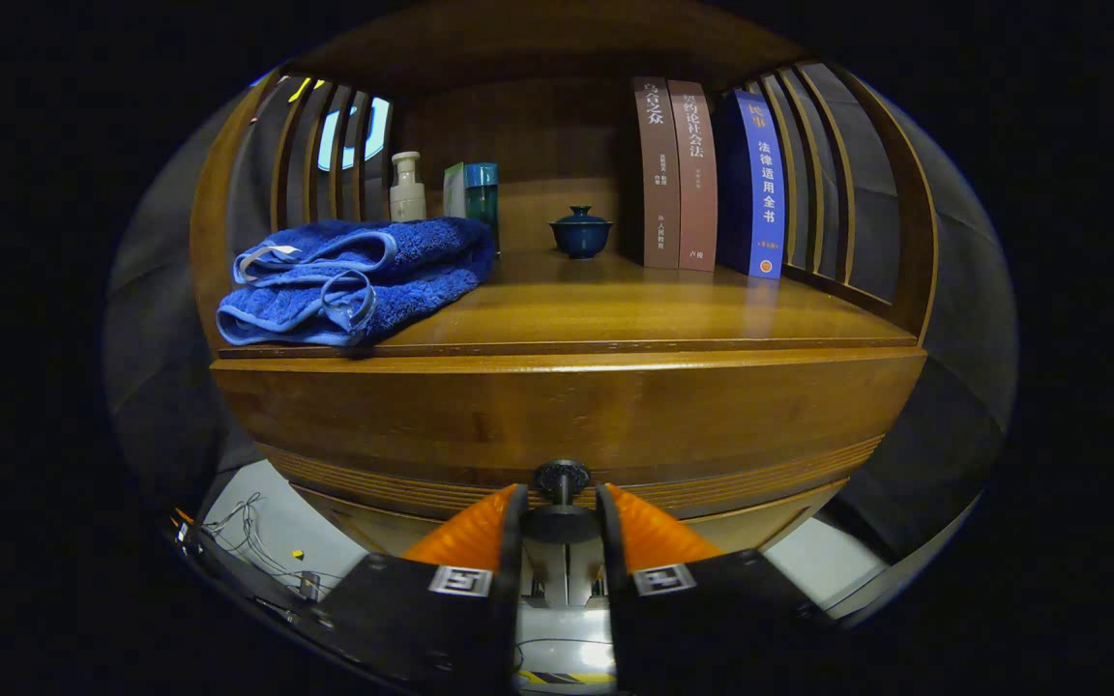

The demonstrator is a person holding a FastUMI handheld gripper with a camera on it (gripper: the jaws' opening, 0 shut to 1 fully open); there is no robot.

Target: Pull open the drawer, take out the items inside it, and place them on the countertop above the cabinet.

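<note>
The wooden drawer front (567, 416) curves across just ahead of me, under the edge of the countertop (634, 309). I see no gap above it and nothing of its inside. Its dark round knob (562, 522) sits between my fingers, and my gripper (562, 501) is shut on it, both fingers pressing its sides. On the countertop's left front corner lies a folded blue towel (354, 280), hanging slightly over the edge.
At the back of the countertop stand a pale pump bottle (408, 188), a teal box and can (476, 193), a dark lidded cup (580, 232) and three upright books (712, 174). Slatted wooden sides close in left and right. Cables (248, 541) lie on the floor, lower left.
</note>
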